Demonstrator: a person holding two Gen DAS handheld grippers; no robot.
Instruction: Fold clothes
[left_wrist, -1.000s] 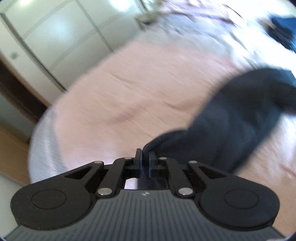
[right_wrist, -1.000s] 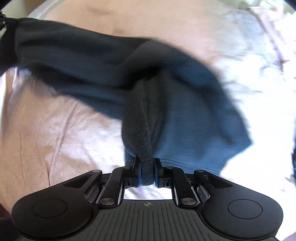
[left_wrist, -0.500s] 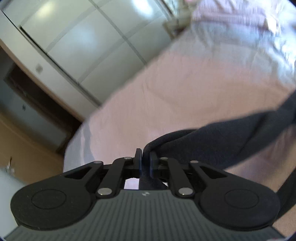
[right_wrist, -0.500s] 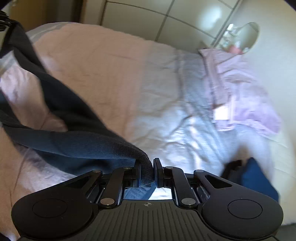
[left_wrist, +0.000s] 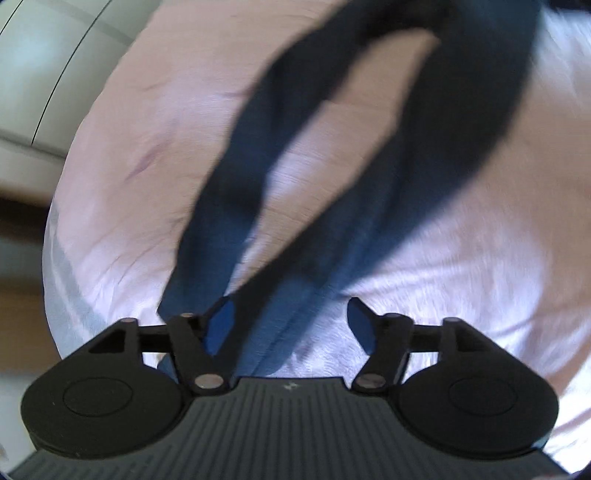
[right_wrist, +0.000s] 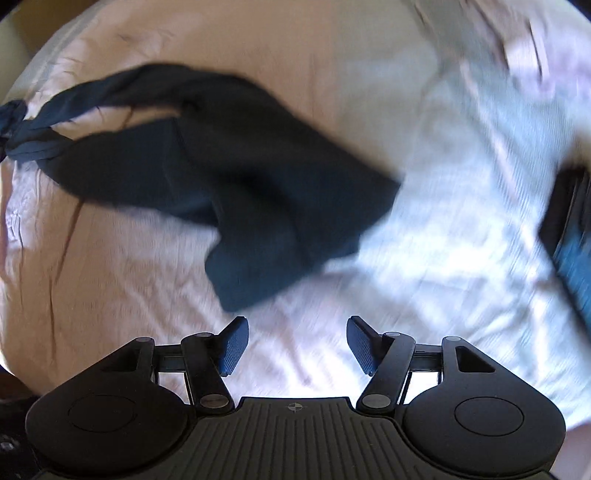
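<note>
Both grippers have let go of the dark blue garment (right_wrist: 236, 192) since half a second ago, when each one was pinched tight on the cloth. Now the left gripper (left_wrist: 290, 321) has its jaws wide apart. Some of the dark cloth runs between its blue pads (left_wrist: 221, 325), but the pads are not squeezing it. From there the cloth runs away in two long strips that join at the far end, with the pink bedsheet (left_wrist: 147, 155) showing through the gap. This view is blurry.

The right gripper (right_wrist: 295, 345) also has its jaws wide apart, and nothing is between them. The garment is a little way ahead of it and to the left, over the bed. It looks bunched and crumpled, with a twisted part that reaches to the far left edge of the view. The sheet looks pink on the left and pale white-blue on the right. Another dark blue thing (right_wrist: 572, 236) sits at the right edge of the bed, too blurry to tell what it is.
</note>
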